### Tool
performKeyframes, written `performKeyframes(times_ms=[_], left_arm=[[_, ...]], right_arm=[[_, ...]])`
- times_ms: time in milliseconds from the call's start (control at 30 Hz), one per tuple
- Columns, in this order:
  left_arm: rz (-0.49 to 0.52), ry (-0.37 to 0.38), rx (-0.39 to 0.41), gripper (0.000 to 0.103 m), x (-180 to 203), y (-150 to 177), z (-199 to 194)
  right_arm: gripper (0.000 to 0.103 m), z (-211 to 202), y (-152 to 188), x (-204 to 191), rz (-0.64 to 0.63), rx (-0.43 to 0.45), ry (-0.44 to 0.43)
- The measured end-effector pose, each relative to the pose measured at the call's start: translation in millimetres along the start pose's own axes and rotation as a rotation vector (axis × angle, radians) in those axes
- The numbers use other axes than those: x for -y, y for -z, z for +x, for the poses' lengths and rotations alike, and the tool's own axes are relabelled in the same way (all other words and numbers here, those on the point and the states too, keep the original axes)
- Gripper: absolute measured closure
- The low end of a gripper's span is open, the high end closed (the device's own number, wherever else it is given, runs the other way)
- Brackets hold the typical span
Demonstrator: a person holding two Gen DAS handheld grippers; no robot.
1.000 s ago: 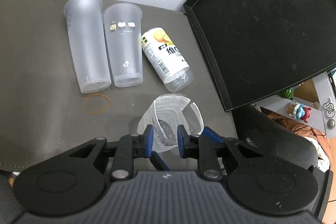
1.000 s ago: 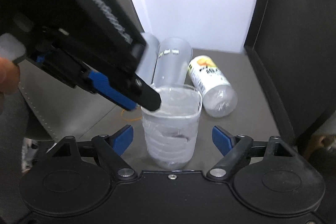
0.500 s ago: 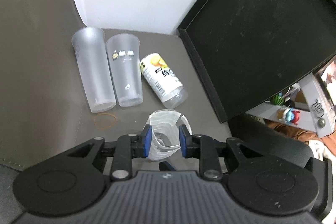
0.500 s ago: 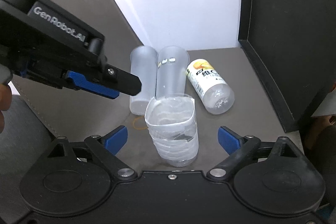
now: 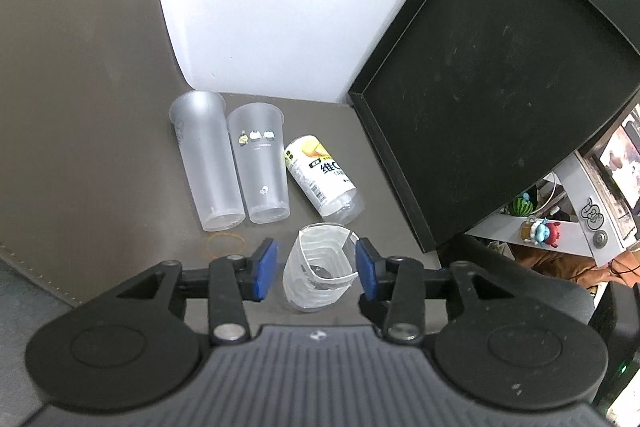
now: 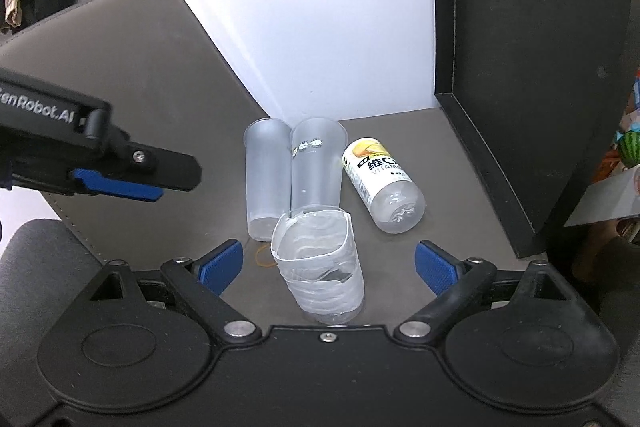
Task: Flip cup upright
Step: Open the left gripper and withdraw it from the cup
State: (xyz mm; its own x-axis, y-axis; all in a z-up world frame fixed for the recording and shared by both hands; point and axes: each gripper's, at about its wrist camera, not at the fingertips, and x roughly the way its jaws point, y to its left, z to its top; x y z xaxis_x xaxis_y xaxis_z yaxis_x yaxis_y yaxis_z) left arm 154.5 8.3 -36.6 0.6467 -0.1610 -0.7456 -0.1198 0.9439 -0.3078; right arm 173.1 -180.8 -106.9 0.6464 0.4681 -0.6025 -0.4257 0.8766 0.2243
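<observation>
Left gripper [image 5: 316, 269] jaws spread wide, blue pads [image 5: 265, 269] clear of the ribbed clear cup [image 5: 318, 275] standing upright between them on the worktop [image 5: 100, 147]. Right gripper [image 6: 328, 265] jaws also wide apart, gripping nothing — cup [image 6: 320, 265] between. Beyond, toward the worktop's far edge: two frosted tumblers [image 5: 236, 171], a bottle [image 5: 322, 181] on its side, a rubber band [image 5: 226, 244]; black tray [image 5: 488, 99] at right.

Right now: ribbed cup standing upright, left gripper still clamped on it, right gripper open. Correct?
Not quite. The left gripper is open, its blue pads standing clear on either side of the ribbed cup; the left wrist view shows the gaps. The rest holds: the cup stands upright, mouth up, and the right gripper is open.
</observation>
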Motion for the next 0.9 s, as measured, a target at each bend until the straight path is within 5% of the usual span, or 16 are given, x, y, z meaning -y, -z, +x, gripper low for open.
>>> performKeyframes(times_ms=[400, 900], left_arm=[[0.005, -0.039, 0.045, 0.033, -3.1, 18.1, -30.4], [-0.034, -0.083, 0.063, 0.016, -3.8, 38.0, -47.8]], right_arm=[[0.005, -38.3, -2.9, 9.2, 0.038, 0.028, 0.046], [0.000, -66.9, -8.4, 13.9, 0.063, 0.009, 0.070]])
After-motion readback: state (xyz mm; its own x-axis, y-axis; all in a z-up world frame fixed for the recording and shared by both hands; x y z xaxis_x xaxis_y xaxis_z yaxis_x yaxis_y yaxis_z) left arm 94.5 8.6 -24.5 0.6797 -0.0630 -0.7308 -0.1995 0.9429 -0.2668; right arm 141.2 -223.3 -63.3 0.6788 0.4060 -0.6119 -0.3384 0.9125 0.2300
